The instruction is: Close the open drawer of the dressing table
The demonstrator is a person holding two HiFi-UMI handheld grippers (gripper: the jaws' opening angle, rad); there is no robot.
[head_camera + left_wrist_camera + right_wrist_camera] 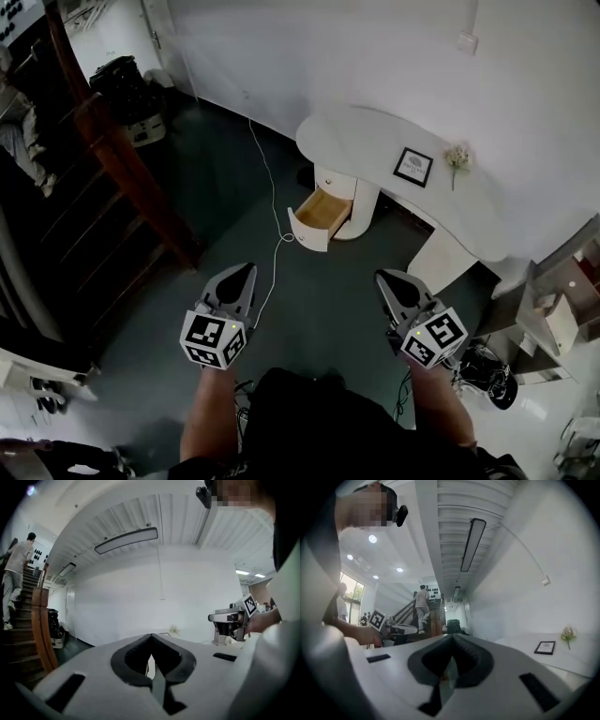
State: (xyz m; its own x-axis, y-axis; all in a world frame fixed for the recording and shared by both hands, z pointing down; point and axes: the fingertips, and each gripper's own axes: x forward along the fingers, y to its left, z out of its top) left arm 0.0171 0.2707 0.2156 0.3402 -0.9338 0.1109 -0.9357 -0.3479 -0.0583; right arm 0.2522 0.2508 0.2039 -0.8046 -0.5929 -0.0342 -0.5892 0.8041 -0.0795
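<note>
While both claws hang over the dark floor (319,300), well apart from the white curved surface (356,136), the drawer (322,214) stands pulled out beneath that surface's left end in the head view, its wooden interior exposed. Left claw (247,270): tips together, nothing between. Right claw (382,277): tips together, nothing between. A framed picture (412,167) and a flower sprig (457,159) rest on the surface. A white cable (267,178) crosses the floor beside the drawer.
</note>
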